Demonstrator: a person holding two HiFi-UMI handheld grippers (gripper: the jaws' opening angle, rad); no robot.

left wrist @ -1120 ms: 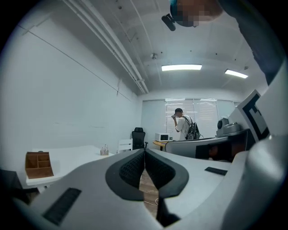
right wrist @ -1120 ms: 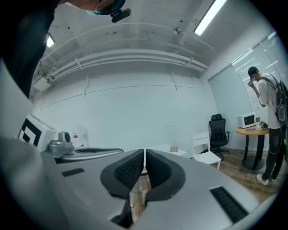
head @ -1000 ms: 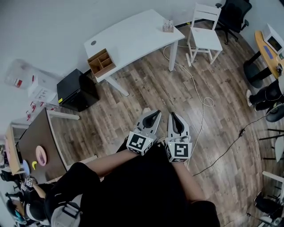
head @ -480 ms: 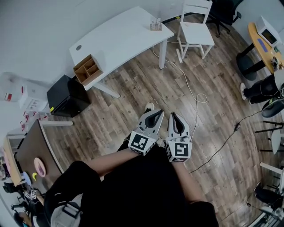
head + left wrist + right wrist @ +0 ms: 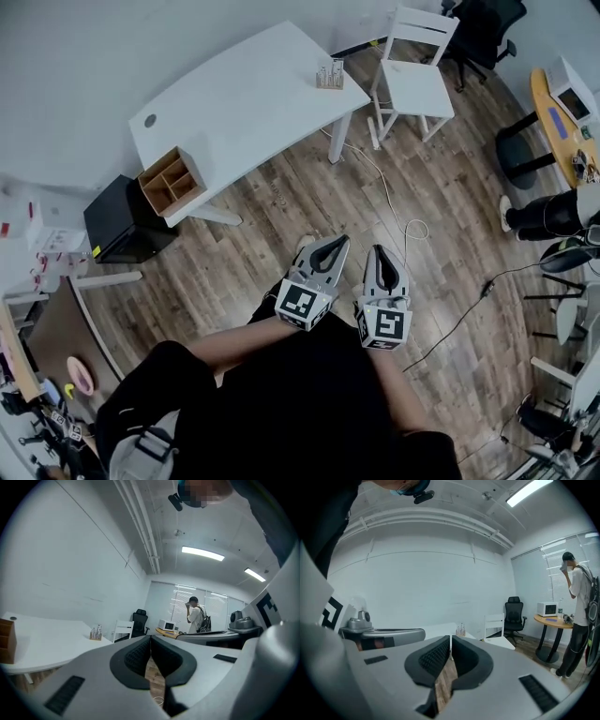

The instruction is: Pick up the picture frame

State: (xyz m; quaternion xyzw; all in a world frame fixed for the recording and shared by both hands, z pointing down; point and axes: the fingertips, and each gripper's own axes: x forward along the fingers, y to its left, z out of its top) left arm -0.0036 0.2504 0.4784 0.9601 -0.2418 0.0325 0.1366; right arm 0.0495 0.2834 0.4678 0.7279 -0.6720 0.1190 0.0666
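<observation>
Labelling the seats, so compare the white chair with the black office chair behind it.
The white chair is a rigid frame with a slatted back and straight legs; the black office chair is padded with armrests. The white chair stands beside the white table's end; the black office chair sits behind it, farther off. Both are upright and empty.

Counted from overhead
Two grippers (left gripper (image 5: 338,241), right gripper (image 5: 378,249)), one white desk (image 5: 244,94), one white chair (image 5: 417,86), one black chair (image 5: 483,28), one wooden organiser (image 5: 172,181)
</observation>
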